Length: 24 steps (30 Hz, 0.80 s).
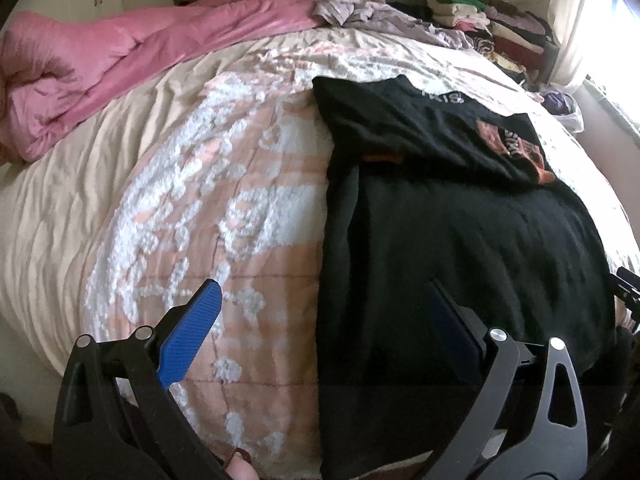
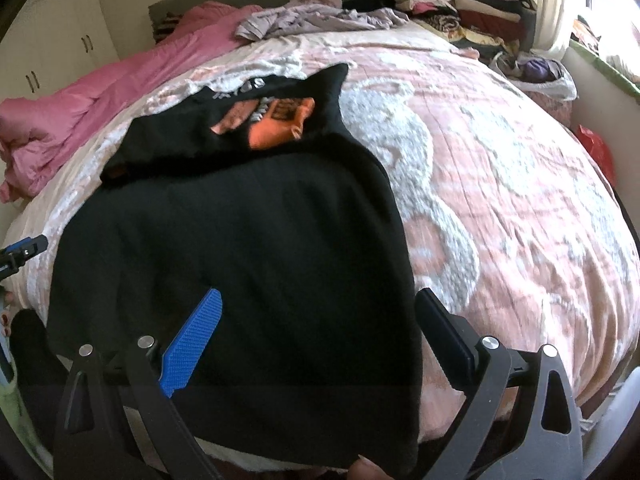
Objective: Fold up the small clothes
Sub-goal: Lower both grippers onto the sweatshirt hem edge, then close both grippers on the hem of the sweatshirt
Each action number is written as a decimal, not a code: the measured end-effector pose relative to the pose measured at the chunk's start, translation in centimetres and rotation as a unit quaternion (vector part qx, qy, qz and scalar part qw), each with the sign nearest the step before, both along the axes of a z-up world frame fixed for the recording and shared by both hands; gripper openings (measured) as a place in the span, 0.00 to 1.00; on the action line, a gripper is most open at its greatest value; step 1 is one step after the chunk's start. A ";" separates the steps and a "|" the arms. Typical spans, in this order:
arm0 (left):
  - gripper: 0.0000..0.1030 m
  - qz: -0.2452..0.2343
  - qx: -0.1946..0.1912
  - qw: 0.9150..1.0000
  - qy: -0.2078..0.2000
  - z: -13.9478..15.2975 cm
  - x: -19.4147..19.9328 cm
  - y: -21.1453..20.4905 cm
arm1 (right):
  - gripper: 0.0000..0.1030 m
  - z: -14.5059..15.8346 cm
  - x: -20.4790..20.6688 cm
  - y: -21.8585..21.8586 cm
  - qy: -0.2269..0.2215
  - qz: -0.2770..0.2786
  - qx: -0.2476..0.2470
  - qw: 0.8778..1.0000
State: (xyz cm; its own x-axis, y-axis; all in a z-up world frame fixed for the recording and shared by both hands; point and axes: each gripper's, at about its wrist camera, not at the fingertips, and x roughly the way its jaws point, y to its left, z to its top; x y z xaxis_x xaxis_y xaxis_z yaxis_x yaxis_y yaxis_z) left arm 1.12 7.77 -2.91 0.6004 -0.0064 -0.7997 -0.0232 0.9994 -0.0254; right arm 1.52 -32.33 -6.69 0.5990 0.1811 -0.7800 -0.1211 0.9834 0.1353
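Observation:
A black T-shirt (image 1: 460,240) with an orange print lies on the bed, its far part folded over so the print (image 2: 276,120) faces up. It also shows in the right wrist view (image 2: 248,248). My left gripper (image 1: 324,300) is open and empty, straddling the shirt's left edge near its hem. My right gripper (image 2: 320,304) is open and empty, straddling the shirt's right edge near the hem. The left gripper's tip shows at the left edge of the right wrist view (image 2: 24,250).
The bed has a pink and white textured blanket (image 1: 208,208). A pink duvet (image 1: 120,52) lies bunched at the far left. A lilac garment (image 2: 312,18) and stacks of folded clothes (image 2: 464,4) sit at the far end. A window is at the right.

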 end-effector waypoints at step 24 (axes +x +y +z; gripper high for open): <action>0.21 -0.053 -0.097 0.991 0.078 -4.9 -4.1 0.3 | 0.92 -1.3 -1.4 -2.5 0.027 -0.005 0.018 0.999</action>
State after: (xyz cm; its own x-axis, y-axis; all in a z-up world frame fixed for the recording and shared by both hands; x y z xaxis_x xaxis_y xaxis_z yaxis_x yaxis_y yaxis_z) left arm -2.94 8.08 -7.80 0.4581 -0.2262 -0.8596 0.0628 0.9729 -0.2225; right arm 0.11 -34.87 -7.98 0.5584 0.2033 -0.8042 -0.1023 0.9790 0.1765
